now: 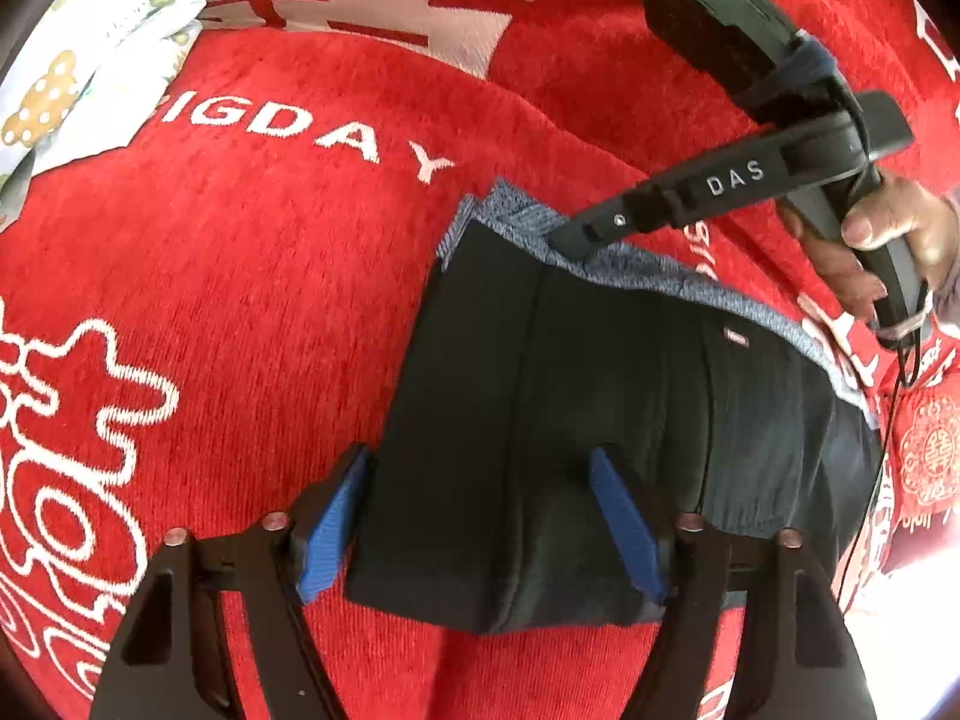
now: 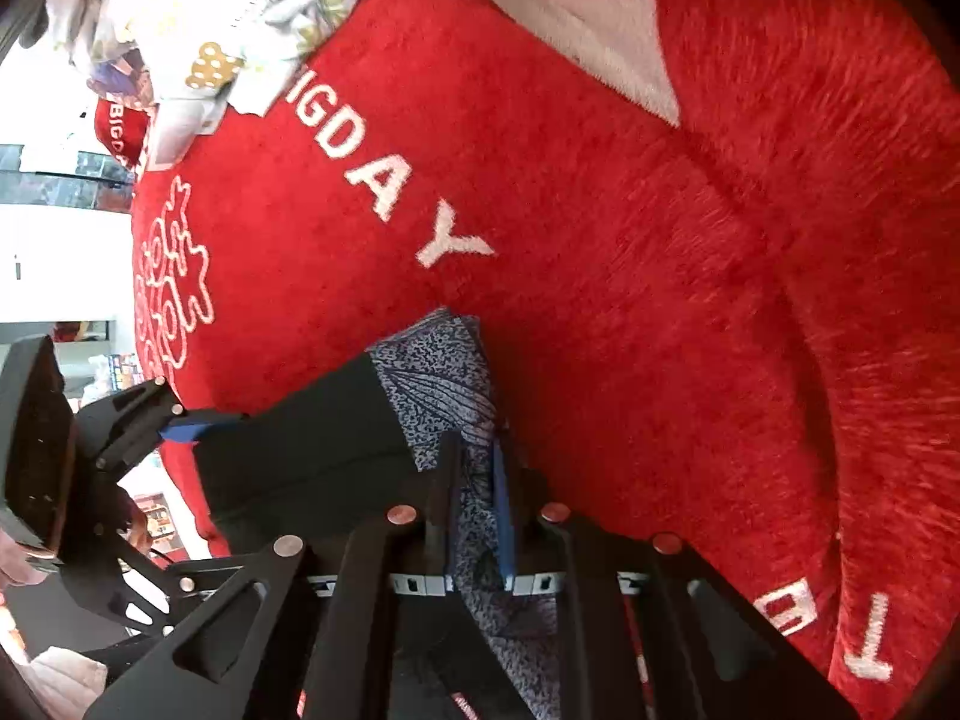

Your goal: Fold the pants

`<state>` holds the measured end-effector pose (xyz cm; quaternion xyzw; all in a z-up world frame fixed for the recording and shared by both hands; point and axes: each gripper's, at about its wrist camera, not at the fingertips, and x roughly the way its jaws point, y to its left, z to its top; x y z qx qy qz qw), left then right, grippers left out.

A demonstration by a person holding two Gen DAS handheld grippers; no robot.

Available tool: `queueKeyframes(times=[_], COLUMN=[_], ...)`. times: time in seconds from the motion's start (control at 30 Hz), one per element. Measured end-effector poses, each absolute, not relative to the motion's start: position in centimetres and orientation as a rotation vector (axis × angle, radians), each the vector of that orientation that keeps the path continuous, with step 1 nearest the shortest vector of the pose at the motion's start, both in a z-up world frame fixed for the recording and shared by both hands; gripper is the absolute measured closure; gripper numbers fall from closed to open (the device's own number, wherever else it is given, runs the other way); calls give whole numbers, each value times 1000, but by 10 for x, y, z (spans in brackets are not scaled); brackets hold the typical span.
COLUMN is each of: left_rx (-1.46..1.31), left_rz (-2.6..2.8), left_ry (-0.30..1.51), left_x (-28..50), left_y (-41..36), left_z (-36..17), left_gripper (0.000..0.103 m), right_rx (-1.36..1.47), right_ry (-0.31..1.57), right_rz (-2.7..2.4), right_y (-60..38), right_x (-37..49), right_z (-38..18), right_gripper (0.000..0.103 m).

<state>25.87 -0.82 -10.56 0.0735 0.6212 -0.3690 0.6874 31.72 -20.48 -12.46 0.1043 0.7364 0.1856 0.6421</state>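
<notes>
So we had the black shorts (image 1: 558, 420) on the red blanket (image 1: 240, 300) | left gripper (image 1: 480, 516) spread wide around the hem | right gripper (image 2: 474, 480) pinching the grey waistband (image 2: 444, 372)

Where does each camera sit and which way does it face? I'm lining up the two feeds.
Left wrist: on the left gripper, looking down its open blue-padded fingers at the black pants; the person's hand shows.
Right wrist: on the right gripper, clamping the grey waistband.
Shared: pants, red blanket, both grippers.
</notes>
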Motion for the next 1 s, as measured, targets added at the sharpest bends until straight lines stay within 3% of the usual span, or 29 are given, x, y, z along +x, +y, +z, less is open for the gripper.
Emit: queueKeyframes(times=[0.03,0.23,0.43,0.6,0.7,0.87,0.93,1.0], left_rx=[163,132,156,146,157,284,308,353], left_rz=[-827,-789,-726,-737,-712,-614,-606,-588], left_ry=[1393,1400,1398,1373,1339,1373,1322,1322], left_x=[259,254,255,260,266,280,280,281], left_y=[-7,14,13,-13,-37,-79,-85,-90], left_z=[-104,-92,-90,-79,-77,-120,-115,-110], left_gripper=[42,42,42,42,21,21,21,21], right_rx=[247,309,201,274,389,537,519,553], right_ry=[1658,1557,1664,1570,1511,1535,1504,1478], right_rz=[430,582,381,267,164,24,-102,-295], right_y=[-204,-184,-185,-198,-227,-264,-284,-320], right_x=[316,318,323,306,280,215,193,165], right_z=[-119,-72,-132,-111,-84,-87,-88,-85], right_gripper=[96,97,94,89,89,90,79,79])
